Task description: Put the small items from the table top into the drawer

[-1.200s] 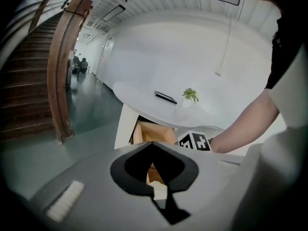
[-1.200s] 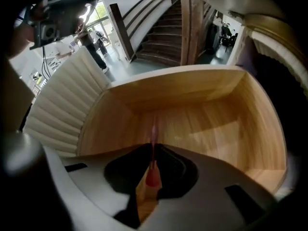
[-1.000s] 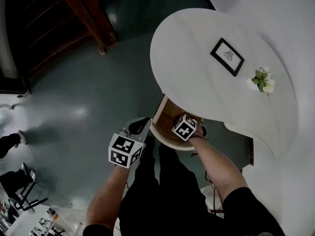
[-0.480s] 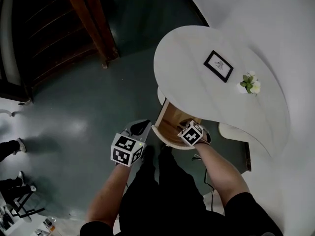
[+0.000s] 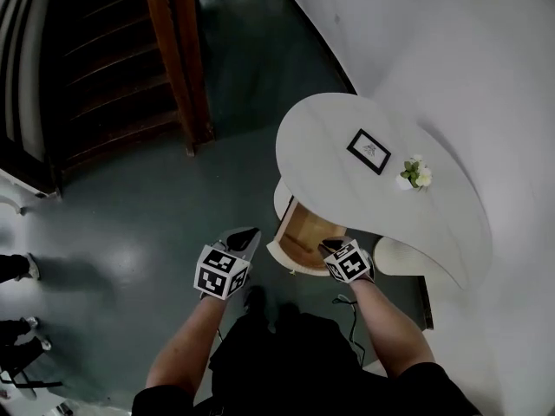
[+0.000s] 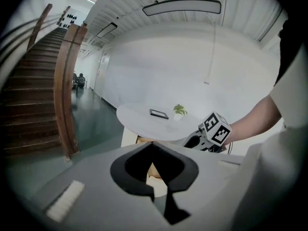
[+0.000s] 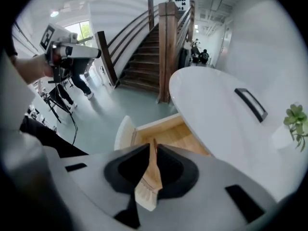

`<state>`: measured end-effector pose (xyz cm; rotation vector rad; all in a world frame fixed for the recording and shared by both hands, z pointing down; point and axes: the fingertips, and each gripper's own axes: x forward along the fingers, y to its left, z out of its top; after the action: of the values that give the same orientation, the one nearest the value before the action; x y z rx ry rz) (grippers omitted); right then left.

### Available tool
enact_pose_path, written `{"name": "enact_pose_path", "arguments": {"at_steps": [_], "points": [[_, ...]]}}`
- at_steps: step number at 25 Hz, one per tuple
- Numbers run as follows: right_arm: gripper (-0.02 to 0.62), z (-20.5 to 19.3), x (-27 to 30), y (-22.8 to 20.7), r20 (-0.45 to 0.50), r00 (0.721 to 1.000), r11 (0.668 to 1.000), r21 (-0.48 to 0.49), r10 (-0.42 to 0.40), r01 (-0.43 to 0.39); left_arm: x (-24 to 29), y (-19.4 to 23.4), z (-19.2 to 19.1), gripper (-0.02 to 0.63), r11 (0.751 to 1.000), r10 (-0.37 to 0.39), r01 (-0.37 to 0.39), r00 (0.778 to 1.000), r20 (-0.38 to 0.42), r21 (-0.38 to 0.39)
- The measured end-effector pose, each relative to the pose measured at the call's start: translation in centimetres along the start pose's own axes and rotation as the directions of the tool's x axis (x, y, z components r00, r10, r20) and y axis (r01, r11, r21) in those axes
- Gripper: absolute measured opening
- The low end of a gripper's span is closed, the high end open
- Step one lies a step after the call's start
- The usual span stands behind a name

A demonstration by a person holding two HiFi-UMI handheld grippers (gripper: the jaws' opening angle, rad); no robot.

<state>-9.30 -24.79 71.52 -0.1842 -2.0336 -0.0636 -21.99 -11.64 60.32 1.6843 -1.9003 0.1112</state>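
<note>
My right gripper (image 7: 153, 147) is shut on a small light-wood brush (image 7: 150, 177), handle pointing forward and bristles near the camera. It hangs above the front of the open wooden drawer (image 7: 166, 134) under the white table (image 7: 216, 114). From the head view, the right gripper (image 5: 333, 246) sits at the drawer's (image 5: 303, 230) front right corner. My left gripper (image 5: 245, 234) hovers over the floor left of the drawer, jaws closed with nothing in them. A black picture frame (image 5: 368, 151) and a small potted plant (image 5: 414, 173) stand on the table top (image 5: 329, 146).
A wooden staircase (image 5: 130, 68) with a thick post (image 5: 173, 68) rises left of the table. A white wall (image 5: 451, 68) runs behind it. A cable (image 5: 347, 306) lies on the grey-green floor (image 5: 121, 232) by my feet. A person (image 7: 79, 83) and a tripod (image 7: 57, 105) are farther off.
The view has pulled back from the table, which looks smaller now. My right gripper has come from over the drawer's inside to its front right corner. The left gripper stays beside the drawer.
</note>
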Motion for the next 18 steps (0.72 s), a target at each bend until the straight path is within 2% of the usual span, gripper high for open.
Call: {"name": "enact_pose_path", "arguments": {"at_steps": [4,8,11,18], "points": [[0.055,1.7,-3.2,0.8,0.130,0.991,0.999,0.054,-0.004,-0.003,-1.7,-1.2,1.5,0.011,0.999,0.038,-0.038,0.999,0.032,0.006],[0.052,1.8,-7.2,1.9,0.272,0.962,0.995,0.092,0.010,-0.036,-2.8,-3.8,2.8,0.011,0.997,0.075,-0.075,0.995,0.070,-0.003],[0.029,1.0,-11.0,2.3,0.381,0.925,0.992,0.123,-0.010,-0.040,-3.7,-6.3,3.4,0.011,0.995,0.098,-0.098,0.991,0.087,0.000],[0.012,-1.0,-19.6,2.1,0.582,0.810,0.980,0.192,-0.073,-0.050,-5.8,-11.9,4.5,0.011,0.988,0.140,-0.146,0.985,0.101,0.051]]}}
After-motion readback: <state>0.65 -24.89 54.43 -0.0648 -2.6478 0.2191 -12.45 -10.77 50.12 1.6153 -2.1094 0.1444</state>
